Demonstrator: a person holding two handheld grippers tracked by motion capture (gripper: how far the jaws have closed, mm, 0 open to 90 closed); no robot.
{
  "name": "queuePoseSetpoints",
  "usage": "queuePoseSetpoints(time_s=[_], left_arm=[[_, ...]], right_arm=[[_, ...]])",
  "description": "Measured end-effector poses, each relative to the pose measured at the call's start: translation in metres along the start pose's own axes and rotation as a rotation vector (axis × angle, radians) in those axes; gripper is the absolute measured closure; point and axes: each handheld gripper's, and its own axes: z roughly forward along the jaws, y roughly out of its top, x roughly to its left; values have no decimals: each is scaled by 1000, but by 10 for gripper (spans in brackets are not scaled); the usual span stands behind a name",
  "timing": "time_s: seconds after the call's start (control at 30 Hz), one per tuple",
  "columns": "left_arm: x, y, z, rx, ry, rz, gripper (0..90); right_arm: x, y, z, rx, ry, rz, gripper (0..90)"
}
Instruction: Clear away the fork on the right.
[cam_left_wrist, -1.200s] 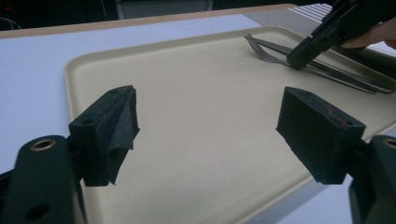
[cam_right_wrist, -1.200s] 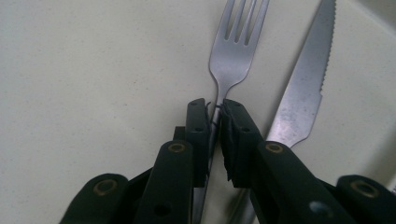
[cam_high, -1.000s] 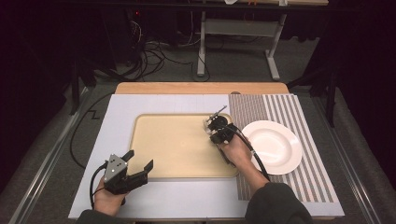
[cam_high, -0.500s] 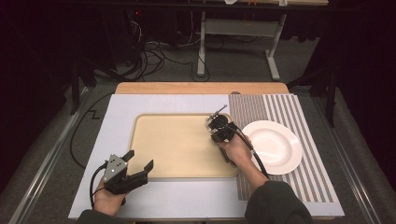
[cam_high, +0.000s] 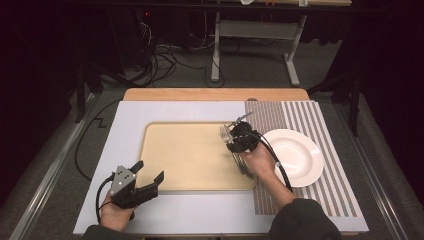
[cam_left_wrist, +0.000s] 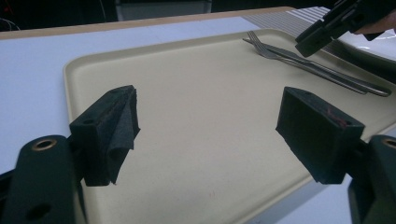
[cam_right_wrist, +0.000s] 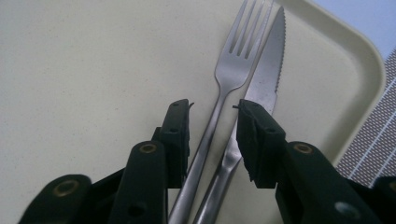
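Note:
A steel fork (cam_right_wrist: 233, 65) and a serrated knife (cam_right_wrist: 266, 74) lie side by side on the beige tray (cam_high: 190, 155), near its right edge. My right gripper (cam_right_wrist: 212, 112) points down over their handles. Its jaws have just been opening and now stand apart, with both handles between them and the pads off the metal. From the left gripper view the fork (cam_left_wrist: 299, 58) lies at the tray's far side, under the right gripper (cam_left_wrist: 322, 30). My left gripper (cam_high: 148, 175) rests open at the tray's front left corner, its jaws (cam_left_wrist: 208, 112) wide and empty.
A white plate (cam_high: 300, 155) sits on a striped mat (cam_high: 300, 112) to the right of the tray. A pale blue sheet (cam_high: 125, 125) covers the tabletop under the tray. Cables and a table frame lie on the floor beyond the far edge.

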Motion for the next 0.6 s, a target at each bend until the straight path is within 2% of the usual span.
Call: queuePoseSetpoints(time_s=[0.37,0.6], left_arm=[[0,0,0,-3,2,5,221],[0,1,0,-11,-1,-1,217]], right_arm=[[-10,-13,-18,-57,14,36,520],[-13,-19,-29,-93,20,29,488]])
